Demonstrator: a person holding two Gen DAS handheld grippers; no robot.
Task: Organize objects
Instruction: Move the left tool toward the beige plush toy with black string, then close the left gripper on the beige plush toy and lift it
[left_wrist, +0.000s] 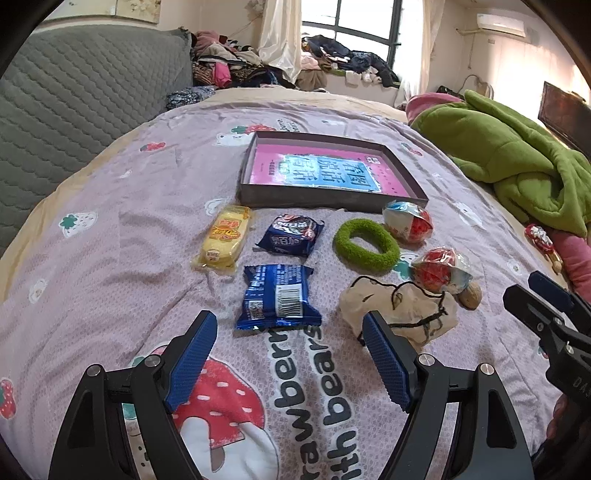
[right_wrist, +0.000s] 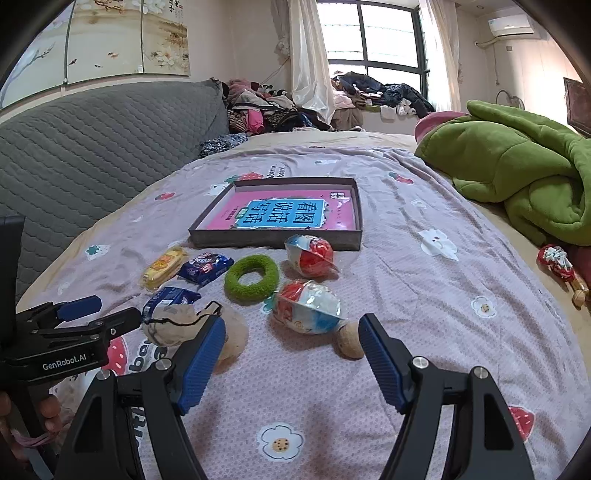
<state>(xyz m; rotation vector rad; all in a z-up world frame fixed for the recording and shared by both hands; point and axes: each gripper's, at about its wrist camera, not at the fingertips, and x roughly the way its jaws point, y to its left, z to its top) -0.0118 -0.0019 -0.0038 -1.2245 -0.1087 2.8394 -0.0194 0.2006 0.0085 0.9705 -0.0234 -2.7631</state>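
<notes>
In the left wrist view, the left claw (left_wrist: 290, 354) is spread wide and holds nothing; it hangs low over the bed (left_wrist: 110, 258), just before the nearer blue snack packet (left_wrist: 277, 297), which lies flat with its barcode side up. Behind this packet lie a yellow snack packet (left_wrist: 223, 236) and a second blue packet (left_wrist: 291, 234), and to the right a green ring (left_wrist: 365, 242), two red-and-white wrapped eggs (left_wrist: 408, 220) (left_wrist: 441, 267), a beige drawstring pouch (left_wrist: 399, 310) and a walnut (left_wrist: 471, 295). Farther back stands a shallow dark box (left_wrist: 332, 199) with a pink book (left_wrist: 317, 170) inside; no loose item is in the box yet. The right claw (left_wrist: 532, 295) shows at the right edge of this view. In the right wrist view, the right claw (right_wrist: 291, 354) is also spread and empty, and it points toward the nearer wrapped egg (right_wrist: 308, 308) and the walnut (right_wrist: 349, 339), which lies just beside its right finger. The left claw (right_wrist: 99, 312) comes in from the left, near the pouch (right_wrist: 177, 325). The task seems to be at its start, in the approach to a first pick. The next move probably calls for lowering one claw around a near item, closing gently on the crinkly wrapper, and carrying it into the box (right_wrist: 275, 238).
</notes>
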